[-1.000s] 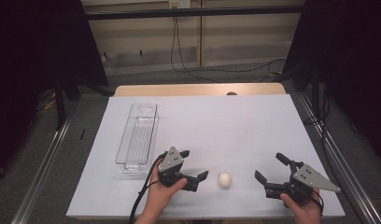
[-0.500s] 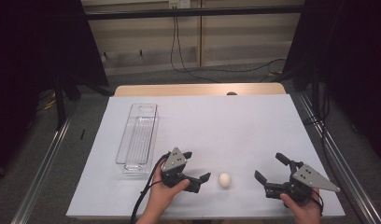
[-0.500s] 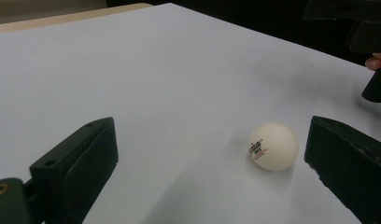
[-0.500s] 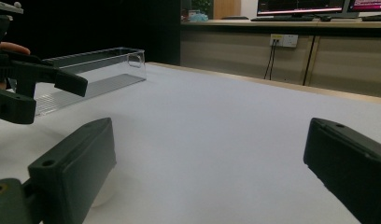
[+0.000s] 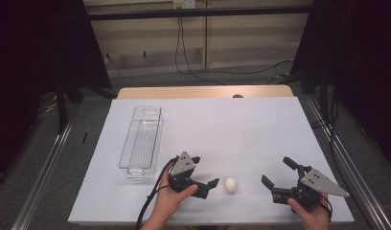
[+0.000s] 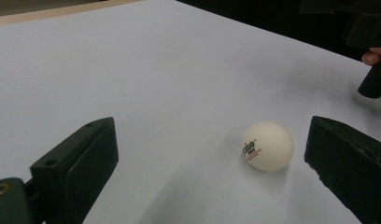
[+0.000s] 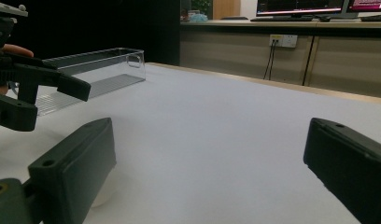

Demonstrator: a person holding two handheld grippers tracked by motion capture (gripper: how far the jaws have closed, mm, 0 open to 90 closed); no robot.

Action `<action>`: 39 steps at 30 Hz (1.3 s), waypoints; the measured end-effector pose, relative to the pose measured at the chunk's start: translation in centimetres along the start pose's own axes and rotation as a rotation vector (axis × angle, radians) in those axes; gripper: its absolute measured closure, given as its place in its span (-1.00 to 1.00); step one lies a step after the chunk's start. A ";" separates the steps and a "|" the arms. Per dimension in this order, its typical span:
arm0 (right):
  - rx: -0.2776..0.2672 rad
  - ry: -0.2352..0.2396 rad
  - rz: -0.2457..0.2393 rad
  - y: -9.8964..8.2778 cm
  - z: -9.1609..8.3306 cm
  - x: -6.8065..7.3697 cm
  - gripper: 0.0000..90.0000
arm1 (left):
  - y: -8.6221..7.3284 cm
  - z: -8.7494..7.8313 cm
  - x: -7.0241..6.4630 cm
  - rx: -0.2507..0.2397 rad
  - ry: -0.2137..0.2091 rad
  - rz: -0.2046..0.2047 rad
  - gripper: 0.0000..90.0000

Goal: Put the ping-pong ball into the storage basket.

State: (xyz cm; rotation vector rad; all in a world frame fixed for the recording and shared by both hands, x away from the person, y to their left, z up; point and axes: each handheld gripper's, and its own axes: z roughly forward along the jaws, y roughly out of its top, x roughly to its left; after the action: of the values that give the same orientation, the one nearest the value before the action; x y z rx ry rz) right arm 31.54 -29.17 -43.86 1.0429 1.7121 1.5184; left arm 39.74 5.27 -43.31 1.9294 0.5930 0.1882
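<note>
Resting on the white table surface, near its front edge: one white ball, printed with a small red and dark logo, visible in the left gripper view lying between that gripper's two black jaws but nearer the right-hand one, touching neither. Left gripper: held in the person's left hand, jaws spread wide and released, empty, pointing toward the ball from just beside it; a black cable trails from it off the front of the table. Right gripper: held in the person's right hand, jaws likewise spread apart and empty, set on the other side of the ball and further from it than the left one; grey three-cornered plate on top. In the right gripper view a pale rounded shape shows low behind the left-hand jaw, too hidden to identify. Clear plastic container: long, narrow, ribbed floor, open top, standing upright on the left part of the table, well apart from the ball; also seen in the right gripper view. Wooden table edge shows beyond the white surface.
</note>
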 end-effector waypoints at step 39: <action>0.002 -0.001 -0.003 0.0 0.0 0.0 -0.95 | 0.2 1.7 -0.6 0.053 -0.020 -0.004 -0.93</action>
State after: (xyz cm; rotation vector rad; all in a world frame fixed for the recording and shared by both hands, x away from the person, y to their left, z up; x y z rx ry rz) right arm 31.56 -29.19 -43.86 1.0413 1.7137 1.5146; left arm 39.92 3.54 -43.72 1.9789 0.5932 0.1518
